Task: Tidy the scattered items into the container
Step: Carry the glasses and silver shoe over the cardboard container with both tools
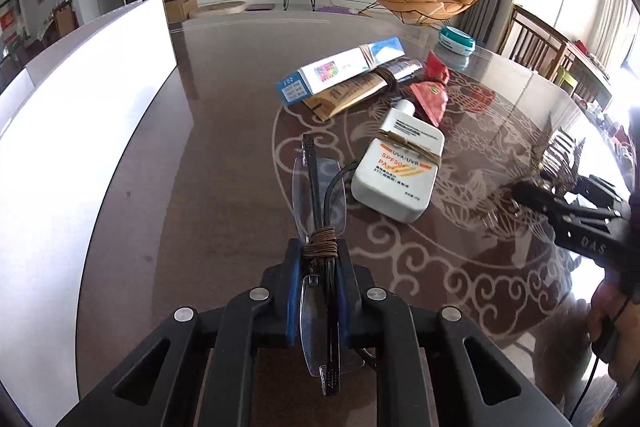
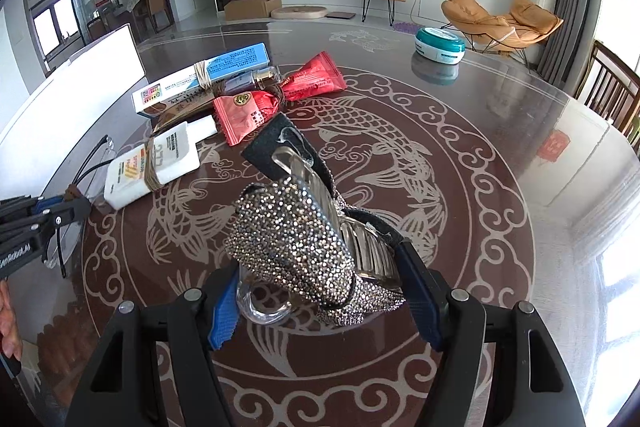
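Left gripper (image 1: 318, 259) clamped tight on folded glasses (image 1: 320, 195). Right gripper (image 2: 320, 303) half-open, gripping sparkly hair clip (image 2: 296, 239) above worktop (image 2: 480, 147).

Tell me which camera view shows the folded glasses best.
The left wrist view: the folded glasses run lengthwise down its middle, clamped in the left claw, with lenses, temples and cord wrap plain. The right wrist view catches only their temple arms and a lens edge at its left margin.
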`<action>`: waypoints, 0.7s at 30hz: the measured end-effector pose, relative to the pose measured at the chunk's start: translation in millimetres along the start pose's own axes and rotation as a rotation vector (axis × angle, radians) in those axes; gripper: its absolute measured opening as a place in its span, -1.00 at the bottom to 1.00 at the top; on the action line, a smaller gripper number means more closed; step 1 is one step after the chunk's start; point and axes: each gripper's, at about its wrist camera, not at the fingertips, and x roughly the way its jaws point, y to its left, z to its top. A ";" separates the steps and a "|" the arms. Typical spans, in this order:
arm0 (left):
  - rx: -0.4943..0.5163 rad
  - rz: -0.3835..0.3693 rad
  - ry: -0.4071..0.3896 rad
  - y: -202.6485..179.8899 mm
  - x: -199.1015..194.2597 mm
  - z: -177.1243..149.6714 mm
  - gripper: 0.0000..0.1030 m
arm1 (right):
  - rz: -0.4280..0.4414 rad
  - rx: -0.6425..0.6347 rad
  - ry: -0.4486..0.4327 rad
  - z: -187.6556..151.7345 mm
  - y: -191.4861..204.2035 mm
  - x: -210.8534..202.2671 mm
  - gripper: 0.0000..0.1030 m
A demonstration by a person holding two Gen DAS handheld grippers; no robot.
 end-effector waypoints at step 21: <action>0.091 -0.053 -0.061 -27.2 -27.4 -51.8 -0.30 | 0.143 -0.030 -0.033 -67.0 19.1 -60.6 0.91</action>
